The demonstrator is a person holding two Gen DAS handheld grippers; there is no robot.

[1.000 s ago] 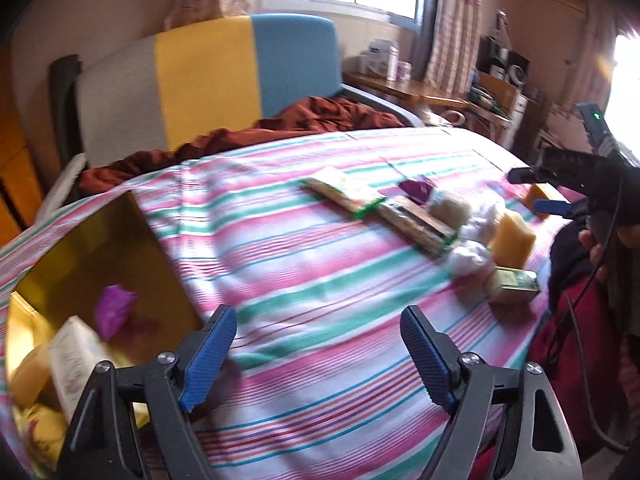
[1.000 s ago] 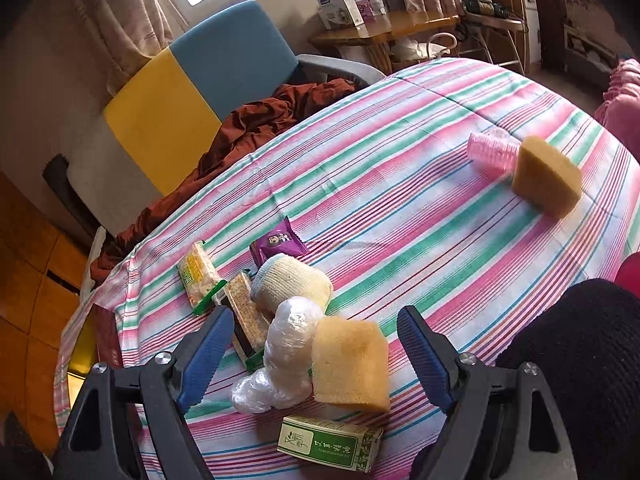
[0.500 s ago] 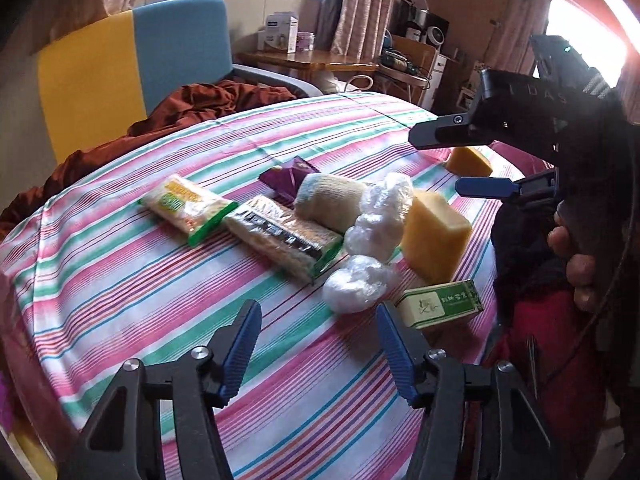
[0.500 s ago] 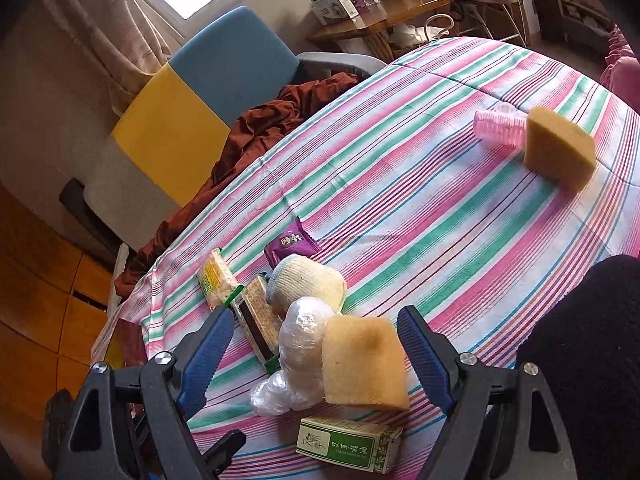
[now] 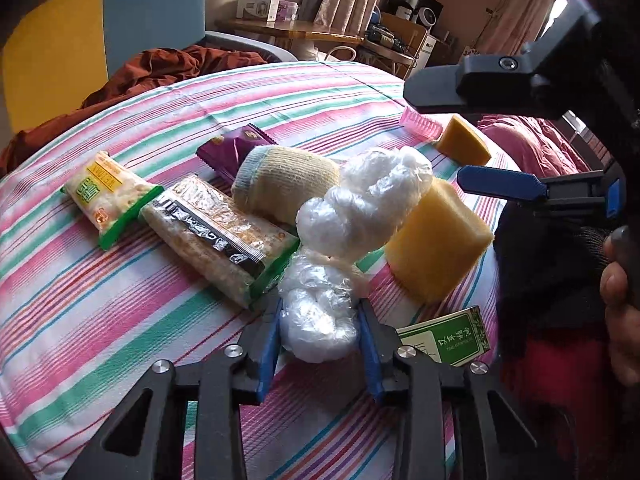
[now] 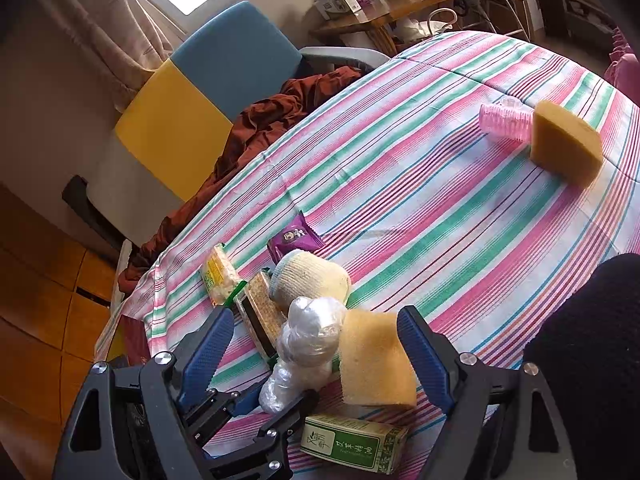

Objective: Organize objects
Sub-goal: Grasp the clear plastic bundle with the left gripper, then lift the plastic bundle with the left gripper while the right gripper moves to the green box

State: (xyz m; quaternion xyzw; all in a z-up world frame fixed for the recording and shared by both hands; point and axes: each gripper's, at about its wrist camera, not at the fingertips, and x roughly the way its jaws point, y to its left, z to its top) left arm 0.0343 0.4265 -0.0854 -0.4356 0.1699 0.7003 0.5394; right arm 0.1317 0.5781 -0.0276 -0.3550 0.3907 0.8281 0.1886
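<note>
A crumpled clear plastic bundle (image 5: 352,216) lies in a pile on the striped tablecloth (image 5: 100,312). My left gripper (image 5: 319,308) is shut on its near lobe, both blue pads pressing the plastic. In the right wrist view the same bundle (image 6: 308,336) shows with the left gripper (image 6: 274,398) clamped at its lower end. My right gripper (image 6: 314,316) hovers open above the pile, holding nothing; in the left wrist view the right gripper (image 5: 434,136) sits at the right, held by a hand (image 5: 616,292).
Around the bundle lie a yellow sponge (image 5: 436,240), a green box (image 5: 444,336), a rolled sock (image 5: 284,184), two cracker packs (image 5: 216,236), (image 5: 108,196) and a purple packet (image 5: 236,148). Farther off are a pink roller (image 6: 504,124) and a second sponge (image 6: 564,148). A chair (image 6: 224,76) stands behind.
My left gripper swung right from the box at the table's edge to the pile, dropped lower, and its jaws closed on the plastic bundle. The right gripper has stayed put, open.
</note>
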